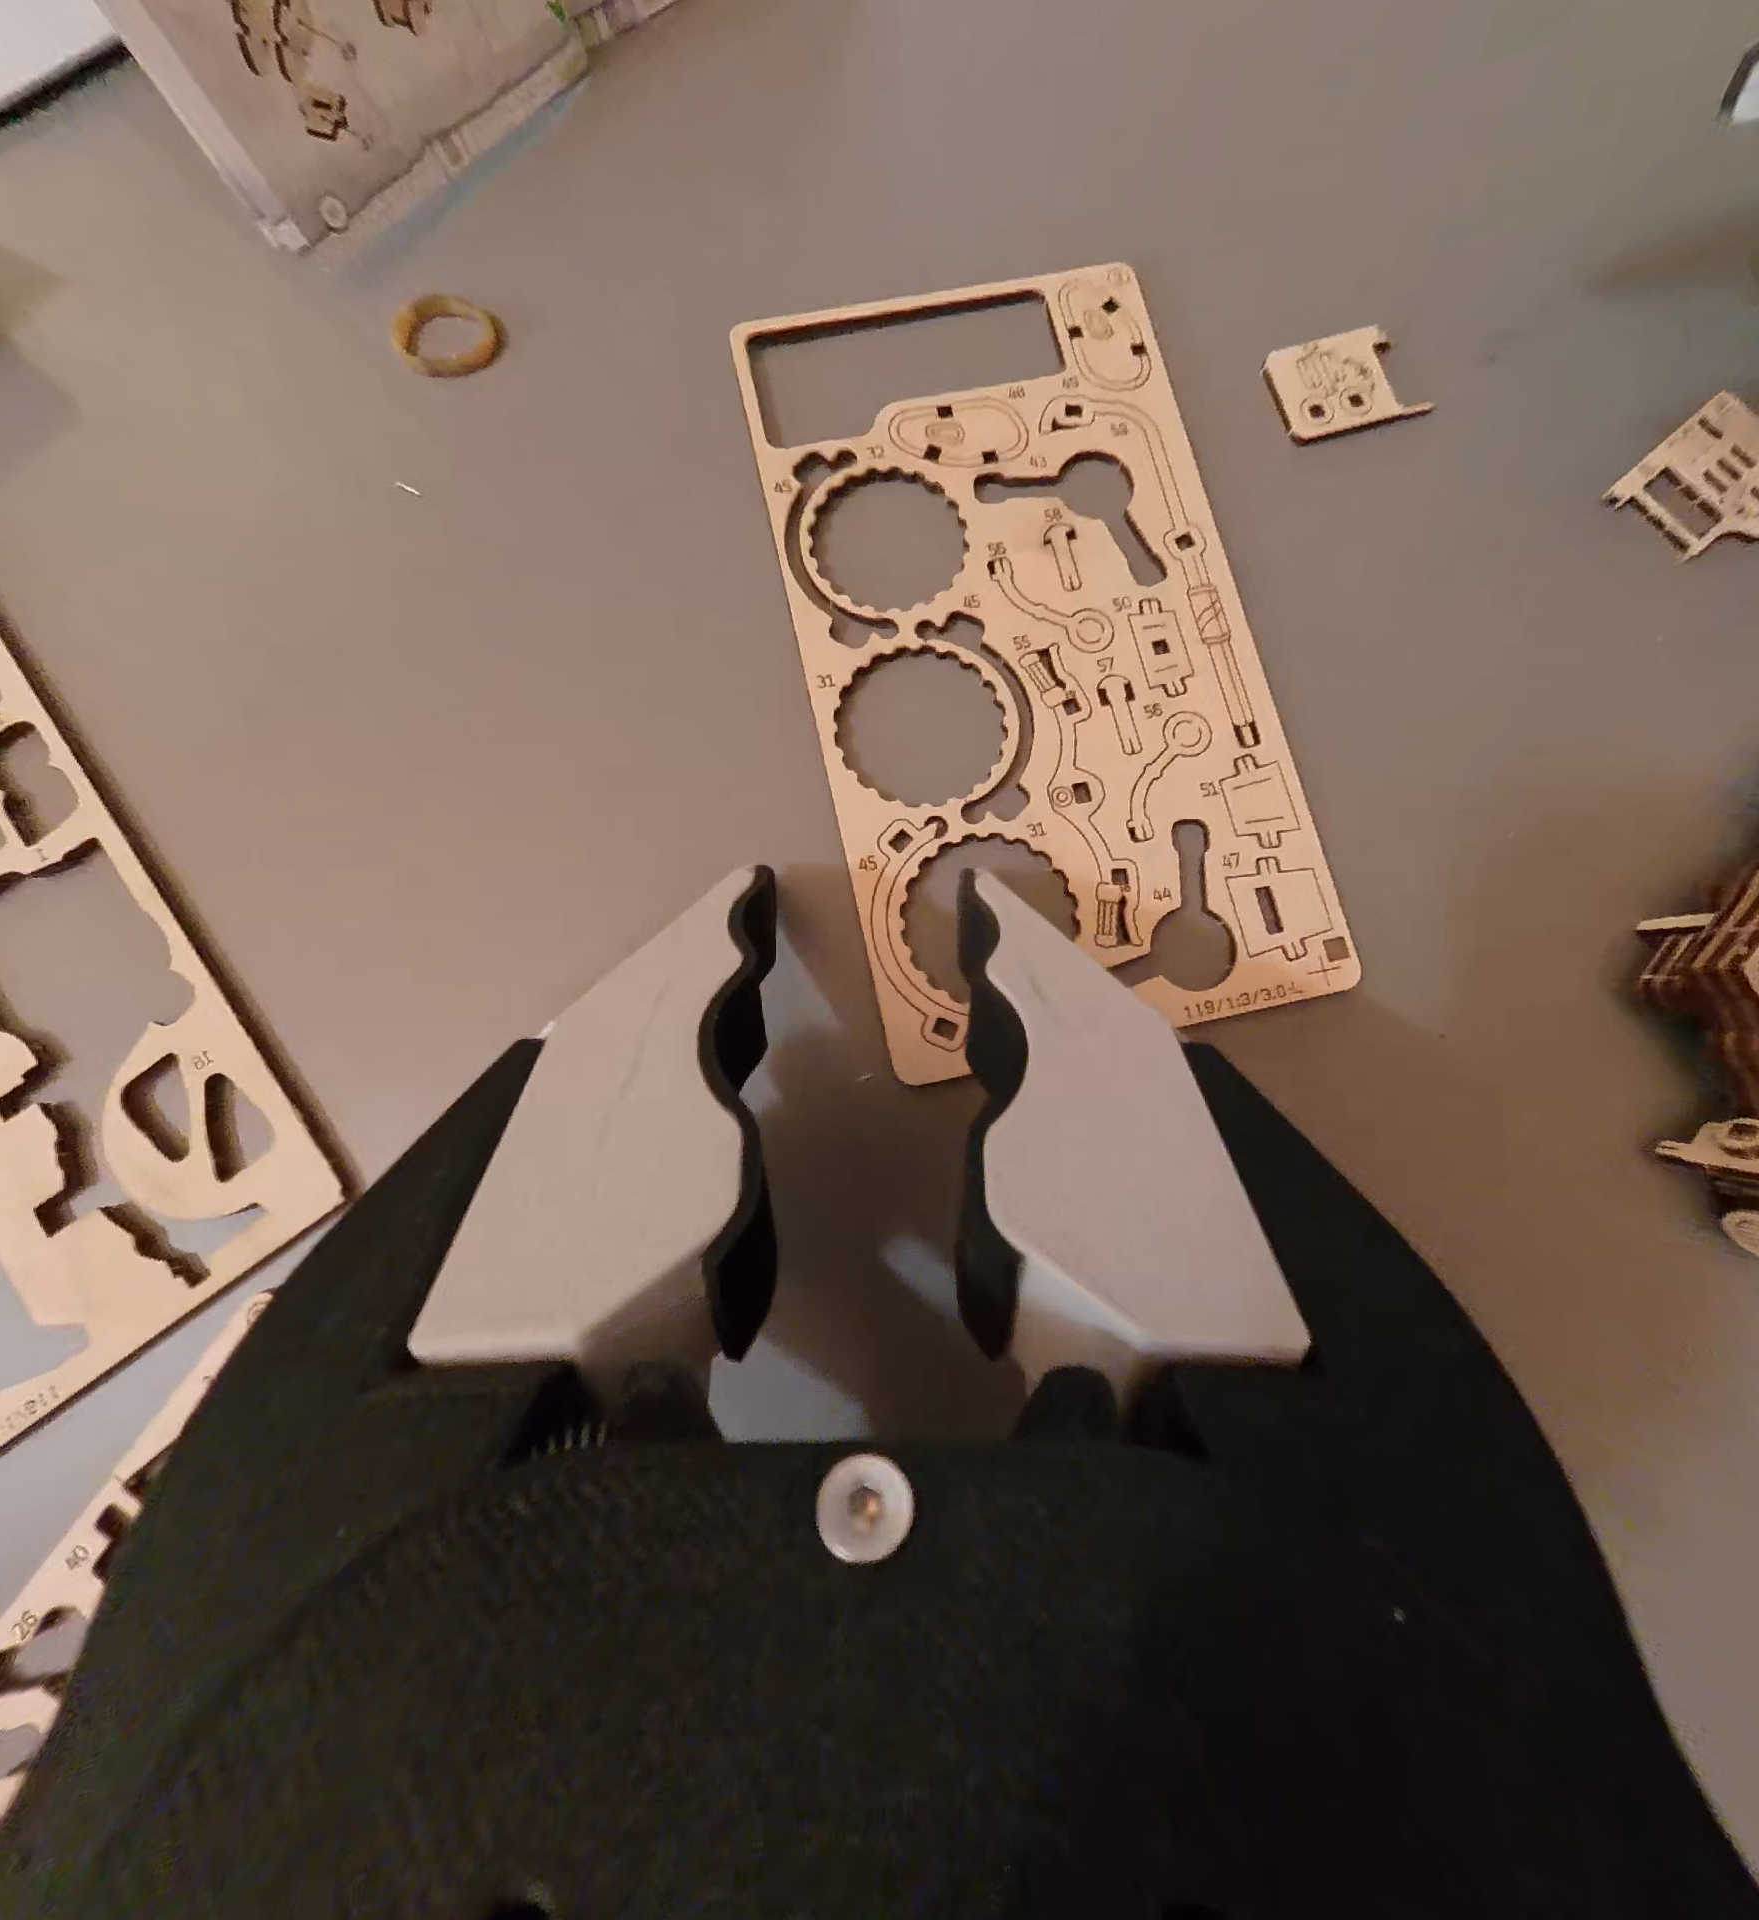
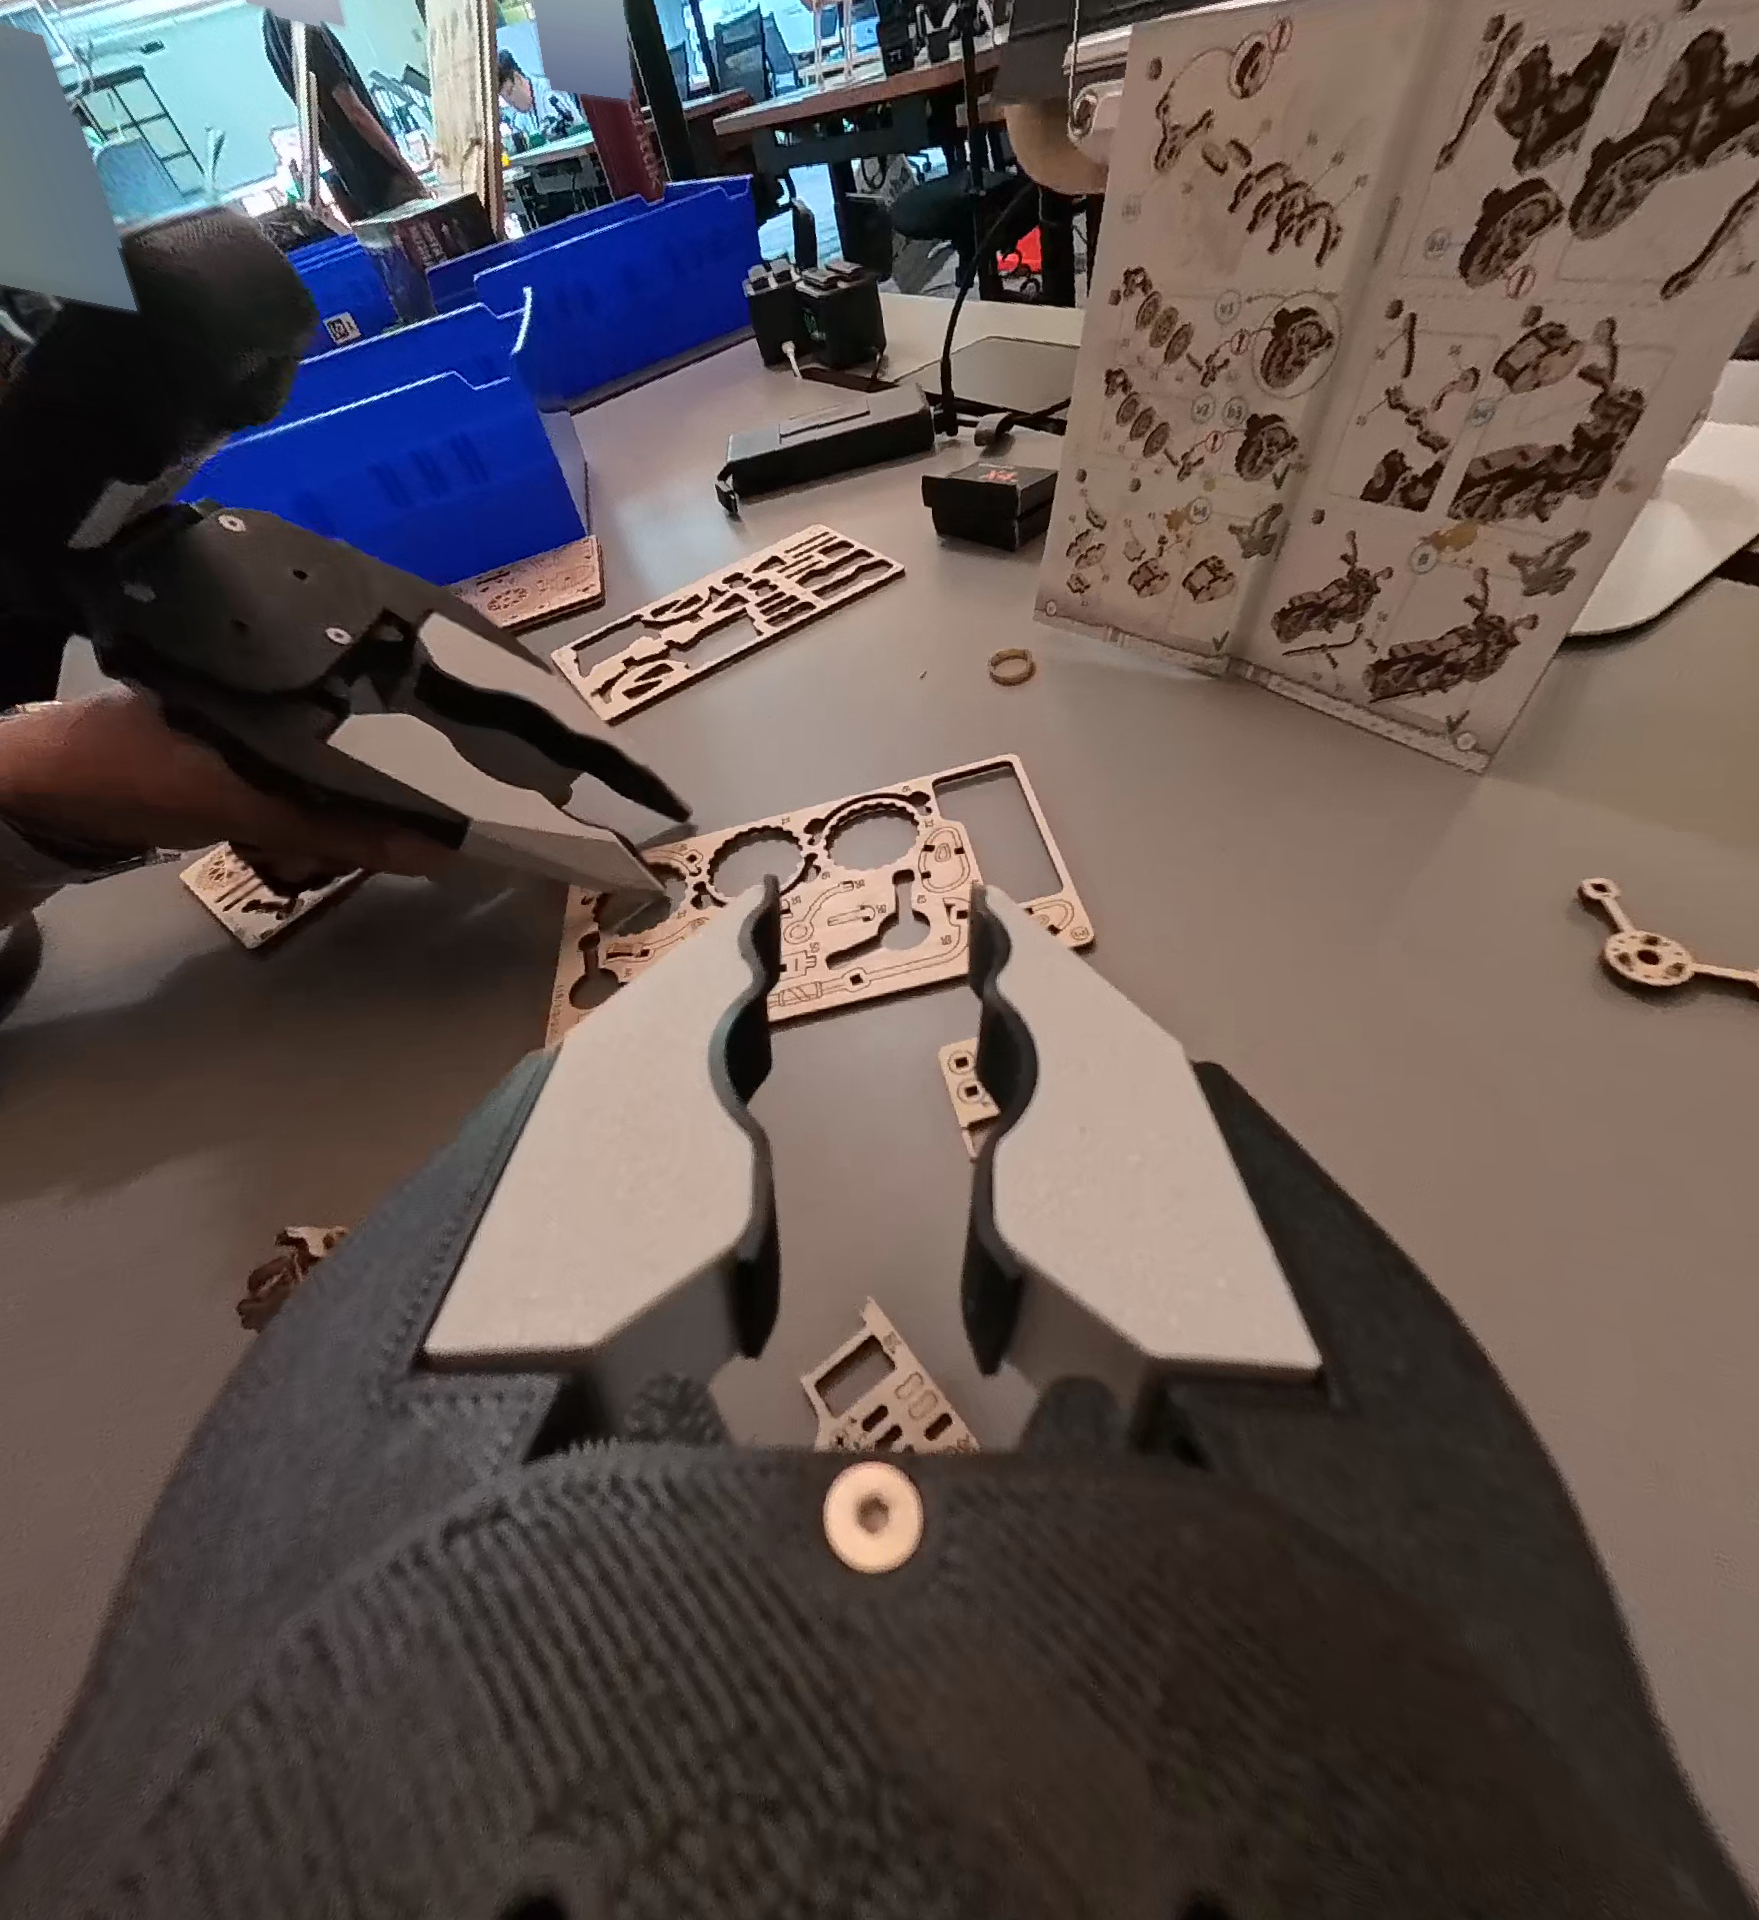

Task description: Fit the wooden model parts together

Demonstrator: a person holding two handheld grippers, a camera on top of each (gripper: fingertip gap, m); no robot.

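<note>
The flat wooden parts sheet (image 1: 1041, 665) lies on the grey tabletop (image 1: 542, 623). It has round toothed holes where pieces are gone, and many small pieces sit in it.

The left gripper (image 1: 867, 883) is at the near end of the sheet. Its fingers (image 1: 646, 1091) are a little way apart and hold nothing. In the right wrist view the tips of the left gripper (image 2: 669, 847) are down at one end of the sheet (image 2: 854, 914), and they seem to touch it.

The right gripper (image 2: 873, 902) is above the tabletop (image 2: 1374, 1143), near the long edge of the sheet. Its fingers (image 2: 1093, 1153) are also a little way apart and hold nothing.

Beside the sheet lies a small square wooden piece (image 1: 1342, 384), and just past that a slotted wooden piece (image 1: 1706, 478). The half-built wooden model (image 1: 1758, 1039) stands further off on that same side. A small ring (image 1: 447, 335) lies on the other side of the sheet, near its far end. A bigger sheet with cut-outs (image 1: 75, 987) lies well apart from it on the ring's side. The picture booklet (image 2: 1374, 364) stands up behind the far end of the sheet. A three-armed wooden piece (image 2: 1675, 956) lies well apart from the sheet.
</note>
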